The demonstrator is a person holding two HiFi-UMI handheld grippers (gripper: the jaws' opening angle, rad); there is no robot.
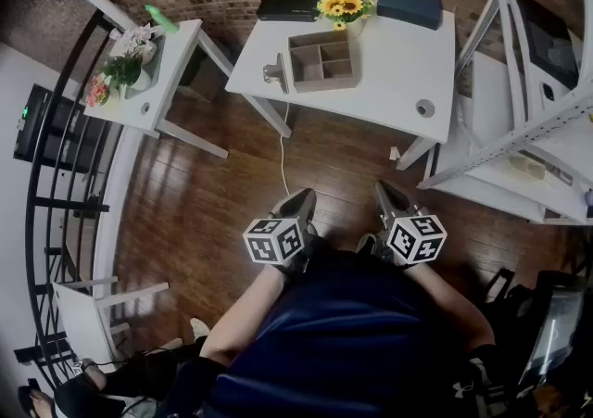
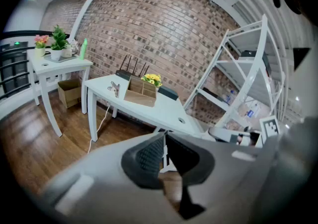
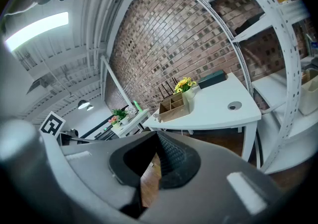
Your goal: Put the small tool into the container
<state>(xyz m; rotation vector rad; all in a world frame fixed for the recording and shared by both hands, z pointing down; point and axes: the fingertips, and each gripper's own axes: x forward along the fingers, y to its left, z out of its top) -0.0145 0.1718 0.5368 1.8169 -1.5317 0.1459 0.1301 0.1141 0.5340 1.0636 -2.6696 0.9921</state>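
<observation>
The small metal tool (image 1: 275, 71) lies on the white table (image 1: 398, 82), just left of the brown compartment container (image 1: 322, 60). Both grippers are held low against the person's body, far from the table. The left gripper (image 1: 303, 196) is shut with nothing between its jaws, and so is the right gripper (image 1: 383, 189). In the left gripper view the closed left gripper (image 2: 165, 147) points toward the container (image 2: 140, 91) and the tool (image 2: 115, 88). From the right gripper view, the right gripper (image 3: 156, 138) has its pads meeting at the tips, with the container (image 3: 173, 108) and tool (image 3: 155, 116) far ahead.
On the table stand a black router (image 1: 290, 4), a vase of sunflowers (image 1: 345, 4) and a dark blue box (image 1: 409, 6). A side table with plants (image 1: 139, 82) is on the left and white shelving (image 1: 519, 129) on the right. A white cable (image 1: 283, 152) hangs to the wooden floor.
</observation>
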